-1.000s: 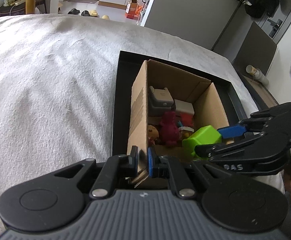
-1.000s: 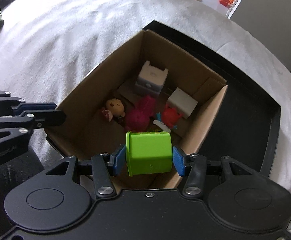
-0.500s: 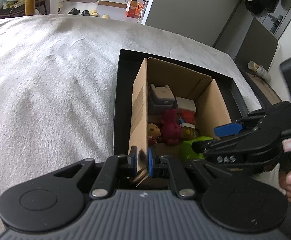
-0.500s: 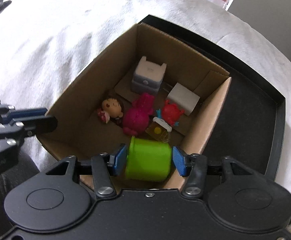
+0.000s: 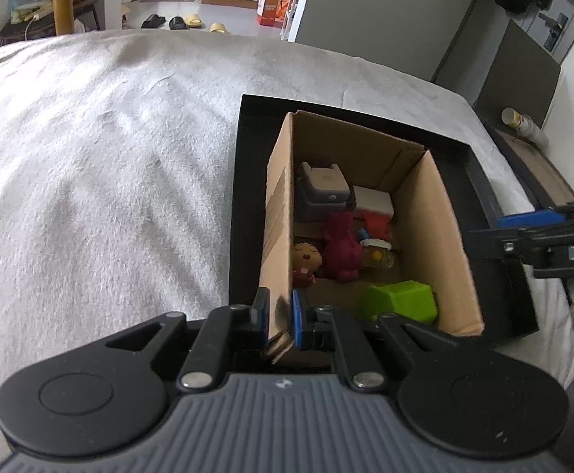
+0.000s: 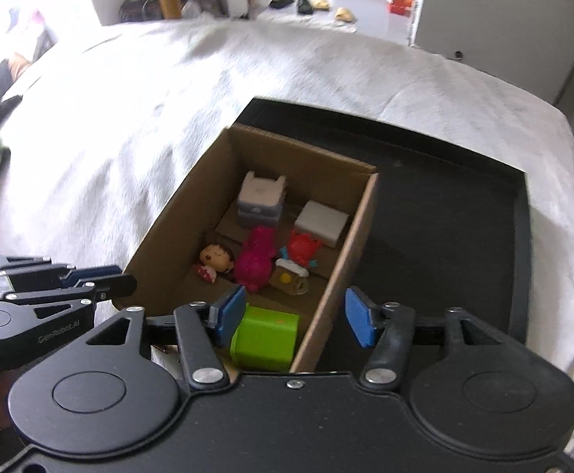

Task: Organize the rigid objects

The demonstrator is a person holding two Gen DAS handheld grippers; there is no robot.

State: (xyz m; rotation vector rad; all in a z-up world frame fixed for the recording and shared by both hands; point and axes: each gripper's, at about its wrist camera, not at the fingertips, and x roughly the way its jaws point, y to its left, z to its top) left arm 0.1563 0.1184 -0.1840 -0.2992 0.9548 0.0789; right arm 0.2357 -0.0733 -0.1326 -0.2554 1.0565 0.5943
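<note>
You are pinching the cardboard box point(image 5: 369, 173) wall with your left gripper point(image 5: 278, 317); your right gripper point(image 6: 294, 317) is opening, empty, above the green block point(image 6: 265, 341); keep withdrawing it straight.

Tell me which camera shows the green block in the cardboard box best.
The right wrist view. It looks down on the green block, showing its top and front face unobstructed near the box's near end. In the left wrist view the green block is seen lower and more sidelong, its bottom edge cut by the left tool's body.

Left gripper point(image 5: 278, 317) clamped; right gripper point(image 6: 294, 317) jaws opening, empty.
</note>
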